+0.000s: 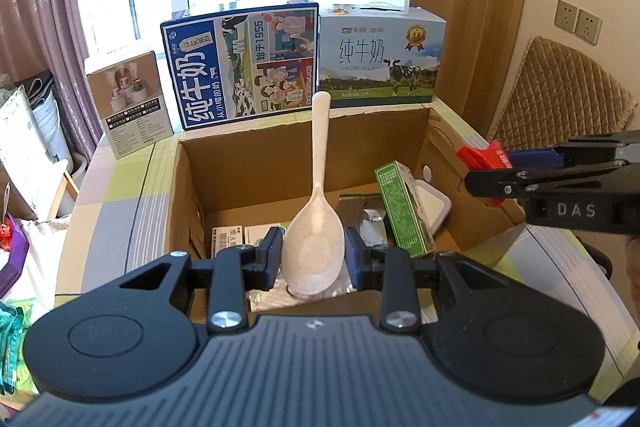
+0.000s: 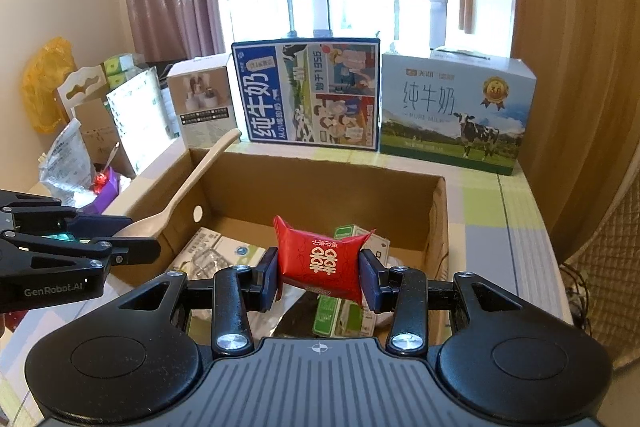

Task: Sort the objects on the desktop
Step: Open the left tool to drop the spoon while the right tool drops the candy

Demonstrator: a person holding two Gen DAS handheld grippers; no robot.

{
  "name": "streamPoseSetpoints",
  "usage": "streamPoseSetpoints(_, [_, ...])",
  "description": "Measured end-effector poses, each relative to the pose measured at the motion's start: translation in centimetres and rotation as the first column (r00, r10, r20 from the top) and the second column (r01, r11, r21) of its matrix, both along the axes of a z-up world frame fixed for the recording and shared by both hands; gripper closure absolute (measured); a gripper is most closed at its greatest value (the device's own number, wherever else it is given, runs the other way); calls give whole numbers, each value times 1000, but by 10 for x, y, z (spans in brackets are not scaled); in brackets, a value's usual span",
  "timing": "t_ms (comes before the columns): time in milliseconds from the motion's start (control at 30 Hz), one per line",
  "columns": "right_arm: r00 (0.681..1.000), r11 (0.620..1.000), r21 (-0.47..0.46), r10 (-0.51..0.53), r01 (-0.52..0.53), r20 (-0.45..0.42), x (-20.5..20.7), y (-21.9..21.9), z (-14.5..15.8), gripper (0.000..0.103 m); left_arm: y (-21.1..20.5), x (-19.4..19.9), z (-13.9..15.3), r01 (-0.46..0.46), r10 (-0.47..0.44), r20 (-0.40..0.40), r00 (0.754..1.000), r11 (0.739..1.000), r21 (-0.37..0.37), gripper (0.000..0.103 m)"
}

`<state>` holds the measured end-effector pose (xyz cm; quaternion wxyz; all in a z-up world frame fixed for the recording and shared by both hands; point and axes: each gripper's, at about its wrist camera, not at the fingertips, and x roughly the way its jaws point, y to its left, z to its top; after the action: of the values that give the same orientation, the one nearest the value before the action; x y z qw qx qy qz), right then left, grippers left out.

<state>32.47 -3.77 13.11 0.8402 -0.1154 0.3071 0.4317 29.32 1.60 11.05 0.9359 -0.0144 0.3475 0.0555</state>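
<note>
- Left tongs (image 1: 314, 259): clenched on the bowl of a beige rice spoon (image 1: 316, 219), whose handle points up and away over the open cardboard box (image 1: 188, 187). In the right wrist view the same spoon (image 2: 188, 195) slants across the box's left wall, with its handle tip beyond the rim.
- Right tongs (image 2: 320, 275): clenched on a red sweet packet (image 2: 318, 259) printed with a double-happiness sign, held above the box interior (image 2: 438, 227).
- Box contents: a green carton (image 1: 402, 207), a white lidded container (image 1: 434, 203), a silvery foil item (image 1: 374, 223) and flat printed packets (image 1: 228, 237) lie on the floor of the box, which stands on the checked worktop (image 1: 112, 187).
- Step in hand, as judged: depositing both held items into the box.
- Spoon: the long handle is likely to catch a wall. Tilting it until it lies along the box's length, then lowering the bowl close to the bare floor on the left before letting go, would avoid a bounce.
- Packet: light and soft, so a short drop is tolerable. Open space near the middle seems the better target than the tilted green carton.
- Coordination: the two tongs hang near each other over one opening, so releasing one at a time would lessen the risk of collision.
- Background: two milk cartons (image 2: 306, 95) and a smaller box (image 2: 202, 103) stand behind, apart from the work.
</note>
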Motion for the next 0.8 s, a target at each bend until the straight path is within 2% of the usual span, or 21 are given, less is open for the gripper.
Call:
streamPoseSetpoints(367, [1000, 1000, -19, 1, -2, -19, 13, 10, -17, 64, 14, 25, -19, -10, 10, -25, 1000, 1000, -12, 75])
streamPoseSetpoints(800, [1000, 1000, -27, 9, -10, -18, 20, 20, -24, 64, 21, 38, -34, -18, 17, -36, 999, 1000, -20, 75])
